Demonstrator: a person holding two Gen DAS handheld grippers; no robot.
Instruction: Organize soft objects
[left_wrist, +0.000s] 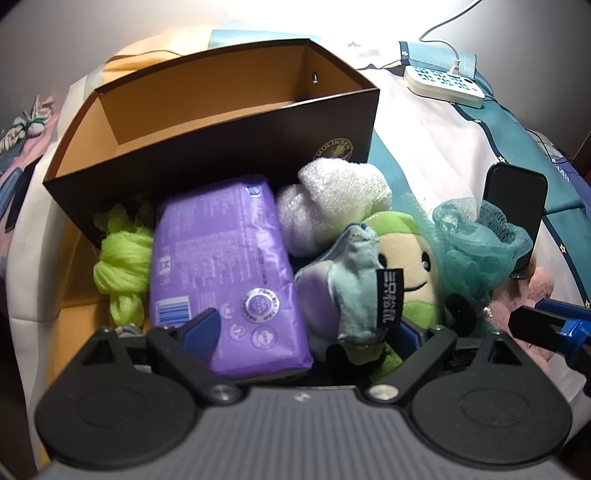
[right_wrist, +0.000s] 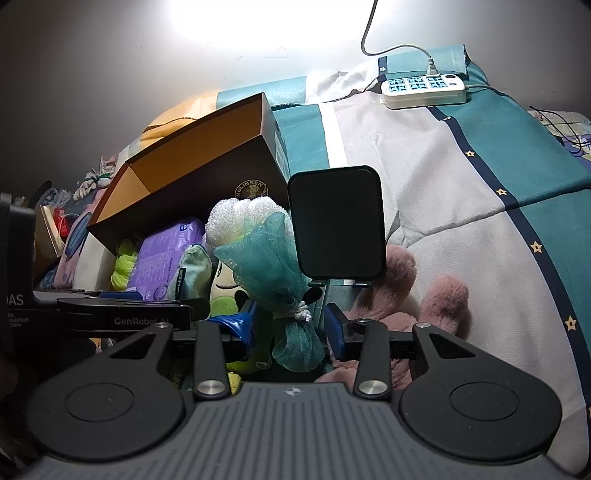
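The right tool (right_wrist: 288, 325) grips a teal mesh bath puff (right_wrist: 275, 258) at its tied waist, where a white cord pinches it; both blue pads press the bundle. The puff's long axis runs up and away from the tool, its wider ruffled end pointing toward the box and a smaller tuft hanging below the pads. In the left wrist view the same puff (left_wrist: 476, 240) is off to the right, above a pink plush (left_wrist: 539, 291).

The left tool (left_wrist: 310, 328) stands open, with a purple pack (left_wrist: 221, 266) and a green-and-cream plush doll (left_wrist: 402, 266) between its fingers; neither pad presses on them. The pack's long axis runs away from the tool toward the dark box (left_wrist: 236, 147), which lies on the bed with its orange inside showing. A lime-green yarn bundle (left_wrist: 118, 266) lies left of the pack, and a white puff (left_wrist: 343, 184) lies just in front of the box.
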